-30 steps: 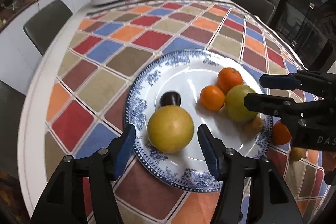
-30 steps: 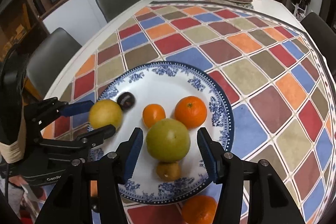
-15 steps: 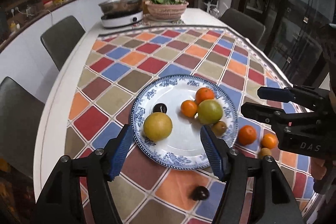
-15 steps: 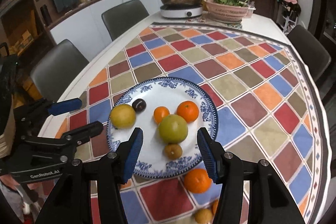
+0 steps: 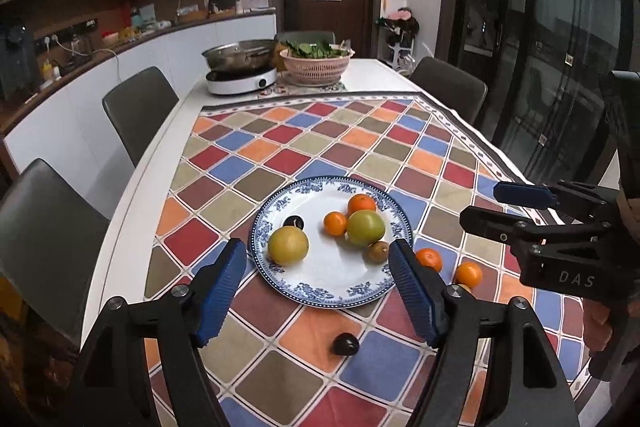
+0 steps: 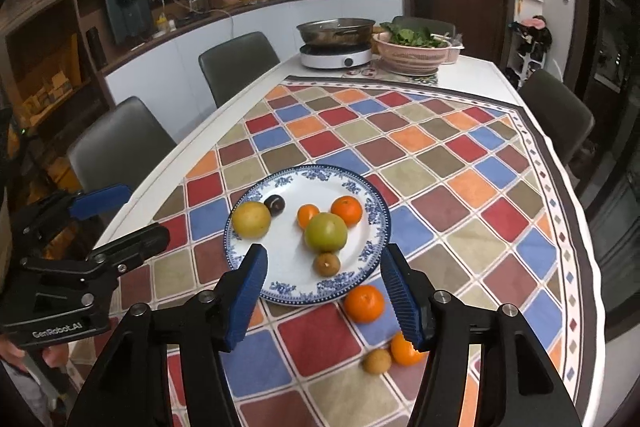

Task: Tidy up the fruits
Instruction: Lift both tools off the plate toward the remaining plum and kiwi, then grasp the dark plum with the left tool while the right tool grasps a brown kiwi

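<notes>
A blue-patterned plate [image 5: 320,287] [image 6: 288,291] sits on the checkered tablecloth. It holds a yellow fruit [image 5: 288,246] [image 6: 251,219], a green fruit [image 5: 365,227] [image 6: 325,231], two oranges [image 5: 361,204] [image 6: 347,211], a dark plum [image 5: 293,223] [image 6: 274,204] and a brown kiwi [image 5: 377,251] [image 6: 327,264]. Off the plate lie two oranges [image 5: 429,259] [image 6: 364,303], a small brown fruit [image 6: 377,361] and a dark plum [image 5: 346,343]. My left gripper [image 5: 320,301] [image 6: 116,215] is open and empty above the near plate rim. My right gripper [image 6: 324,297] [image 5: 500,205] is open and empty.
An induction cooker with a steel pan [image 5: 240,67] [image 6: 336,43] and a pink basket of greens [image 5: 316,61] [image 6: 414,51] stand at the table's far end. Dark chairs [image 5: 138,107] [image 6: 240,67] line both sides. The table's left edge [image 5: 120,247] is near.
Both grippers have pulled back and up from the plate, so it looks smaller and farther. The loose fruits beside the plate have come into view. No fruit has moved.
</notes>
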Tool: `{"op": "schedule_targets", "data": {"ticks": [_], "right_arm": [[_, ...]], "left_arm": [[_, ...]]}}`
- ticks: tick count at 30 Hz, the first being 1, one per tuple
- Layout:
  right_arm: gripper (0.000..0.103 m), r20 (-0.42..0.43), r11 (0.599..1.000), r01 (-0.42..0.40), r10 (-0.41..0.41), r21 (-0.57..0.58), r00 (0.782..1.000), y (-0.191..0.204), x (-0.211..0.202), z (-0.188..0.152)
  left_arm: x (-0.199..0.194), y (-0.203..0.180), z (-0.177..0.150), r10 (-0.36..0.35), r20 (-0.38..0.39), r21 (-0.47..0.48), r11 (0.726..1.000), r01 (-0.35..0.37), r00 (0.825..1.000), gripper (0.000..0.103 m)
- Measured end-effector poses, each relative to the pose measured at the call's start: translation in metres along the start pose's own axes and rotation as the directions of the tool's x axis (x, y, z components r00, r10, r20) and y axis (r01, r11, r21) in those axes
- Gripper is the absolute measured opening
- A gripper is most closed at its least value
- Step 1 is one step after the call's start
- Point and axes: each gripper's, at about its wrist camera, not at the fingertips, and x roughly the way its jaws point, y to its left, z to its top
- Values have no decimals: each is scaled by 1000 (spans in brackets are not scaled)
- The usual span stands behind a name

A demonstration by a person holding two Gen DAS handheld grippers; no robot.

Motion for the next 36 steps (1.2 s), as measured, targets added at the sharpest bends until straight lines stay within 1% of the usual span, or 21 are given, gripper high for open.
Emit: {"op": "schedule_targets", "data": {"ticks": [4, 11, 16, 21, 24, 30, 36], "right_arm": [[60, 19, 1000, 14, -14, 25, 1000, -6, -15, -5], [60, 40, 996, 36, -40, 81, 998, -15, -33, -27], [60, 59, 993, 39, -46, 113, 997, -17, -39, -48], [60, 68, 986, 54, -66, 158, 996, -20, -37, -67], [60, 60, 981, 66, -78, 184, 995, -22, -32, -79], [60, 15, 975, 105, -110, 198, 994, -23, -14, -98], [60, -28, 967, 118, -115, 227, 993, -28, 6, -111]], "left_arm": [[-10, -10, -7, 3, 17, -2, 1000, -3, 1000, 76], [-18, -20, -26, -1, 24, -21, 1000, 2, 1000, 77], [-20, -25, -45, 16, 30, -21, 1000, -16, 999, 77], [-18, -24, -63, 33, 21, -26, 999, -33, 999, 77], [-10, -21, -76, 32, -7, -43, 999, -32, 999, 77], [11, -15, -95, 17, -74, -71, 997, -22, 997, 77], [31, -12, -106, 9, -118, -78, 997, -19, 993, 77]]}}
